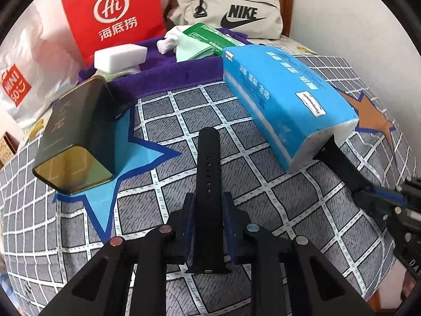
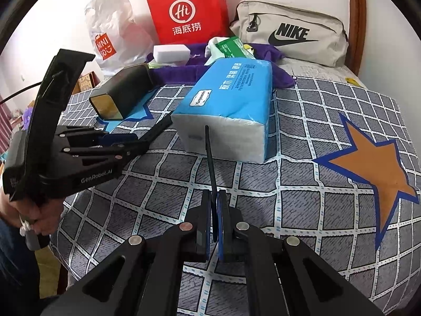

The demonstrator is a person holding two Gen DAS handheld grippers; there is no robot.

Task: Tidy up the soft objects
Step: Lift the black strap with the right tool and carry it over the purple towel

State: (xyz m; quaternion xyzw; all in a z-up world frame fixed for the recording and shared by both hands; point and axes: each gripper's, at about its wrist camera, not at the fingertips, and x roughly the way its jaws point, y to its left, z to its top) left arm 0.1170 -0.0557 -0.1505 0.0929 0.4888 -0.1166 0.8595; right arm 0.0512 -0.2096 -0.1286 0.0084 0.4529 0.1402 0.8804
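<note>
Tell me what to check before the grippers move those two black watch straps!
1. Left gripper shut on the holed watch strap: ok.
2. Right gripper shut on the other watch strap: ok.
3. The two straps kept apart from each other: ok.
4. Other watch strap's tip clear of the blue tissue pack: cannot tell; they overlap in both views.
5. Dark tin box clear of the left gripper: ok.
</note>
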